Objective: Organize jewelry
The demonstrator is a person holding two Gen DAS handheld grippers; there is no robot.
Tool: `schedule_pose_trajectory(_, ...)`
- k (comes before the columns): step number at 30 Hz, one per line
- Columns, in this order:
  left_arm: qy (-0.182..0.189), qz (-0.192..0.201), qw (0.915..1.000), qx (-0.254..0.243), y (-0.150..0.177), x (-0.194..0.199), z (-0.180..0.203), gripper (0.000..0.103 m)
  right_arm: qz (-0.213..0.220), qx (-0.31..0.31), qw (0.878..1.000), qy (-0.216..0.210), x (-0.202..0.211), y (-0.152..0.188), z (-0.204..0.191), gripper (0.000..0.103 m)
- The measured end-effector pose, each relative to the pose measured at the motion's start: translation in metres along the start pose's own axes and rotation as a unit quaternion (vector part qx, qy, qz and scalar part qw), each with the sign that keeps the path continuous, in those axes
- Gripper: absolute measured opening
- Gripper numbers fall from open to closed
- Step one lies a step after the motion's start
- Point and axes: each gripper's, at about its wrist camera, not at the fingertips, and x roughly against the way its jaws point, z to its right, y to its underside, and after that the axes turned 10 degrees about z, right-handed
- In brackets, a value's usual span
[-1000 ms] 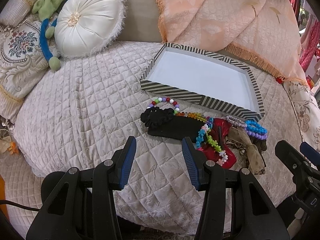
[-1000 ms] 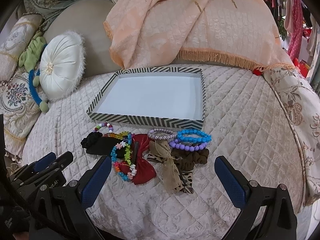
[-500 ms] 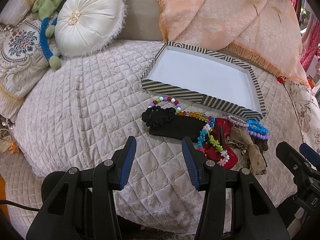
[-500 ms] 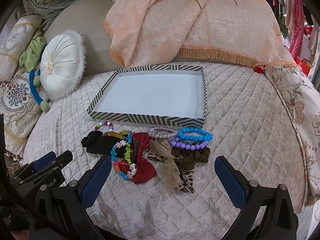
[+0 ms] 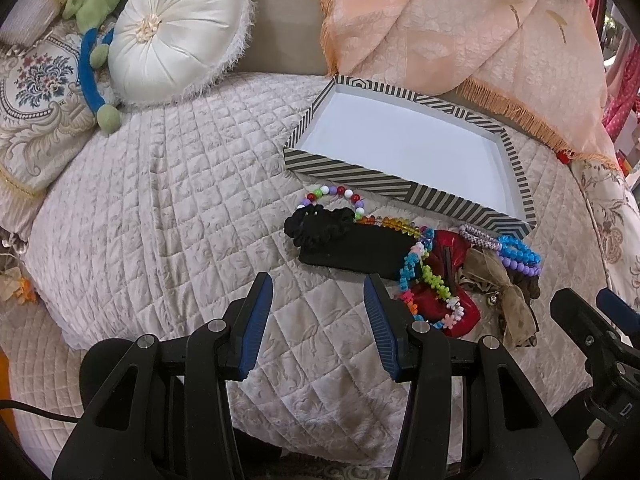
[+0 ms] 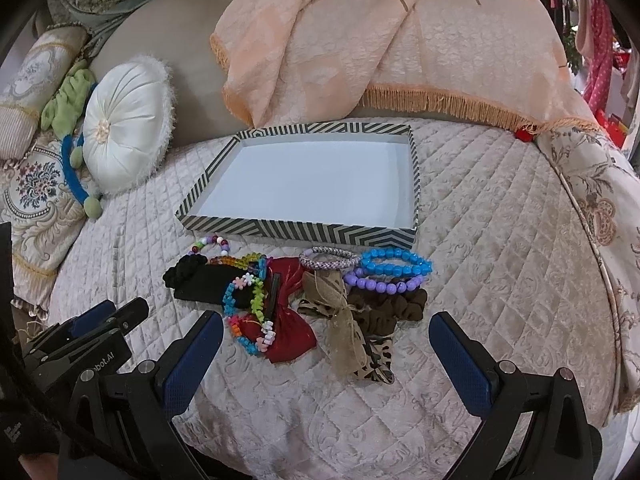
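A tray (image 6: pixel 296 234) sits mid-bed (image 6: pixel 500 264) — a heap of jewelry (image 6: pixel 304 292) lies just before its near wall, toward the bed's front edge. A round cushion (image 6: pixel 128 140) rests at the bed's back-left corner — a fringed throw (image 6: pixel 400 40) hangs behind the tray.

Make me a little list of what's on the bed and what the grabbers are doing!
box: striped box, nothing in it, on quilt
jewelry: blue bead bracelet, purple bead bracelet, red bow, black scrunchie, all beside the box
left hand-held gripper: open, holding nothing
right hand-held gripper: open wide, holding nothing
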Motion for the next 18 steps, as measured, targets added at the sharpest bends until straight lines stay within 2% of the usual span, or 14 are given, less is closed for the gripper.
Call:
schedule_pose_trajectory(3, 0.008, -0.01, 0.9999, 0.011, -0.002, -0.002, -0.007, 0.047, -0.002, -0.001, 1.0, -0.005, -0.001, 0.001, 0.003, 0.102)
schedule_pose_trajectory(7, 0.037, -0.032, 0.9976, 0.049, -0.009, -0.01, -0.027, 0.047, -0.006, 0.008, 1.0, -0.009, -0.003, 0.001, 0.012, 0.102)
schedule_pose_trajectory(11, 0.042, -0.045, 0.9959, 0.066, -0.018, -0.016, -0.044, 0.047, -0.002, 0.013, 1.0, -0.022, -0.003, -0.003, 0.029, 0.102)
schedule_pose_trajectory(15, 0.066, -0.079, 0.9878, 0.117, -0.023, -0.032, -0.061, 0.047, -0.003, 0.016, 0.999, -0.035, -0.005, -0.002, 0.041, 0.102)
schedule_pose_trajectory(18, 0.062, -0.084, 0.9856, 0.133, -0.025, -0.042, -0.065, 0.047, -0.006, 0.017, 0.998, -0.064, -0.004, 0.002, 0.043, 0.098)
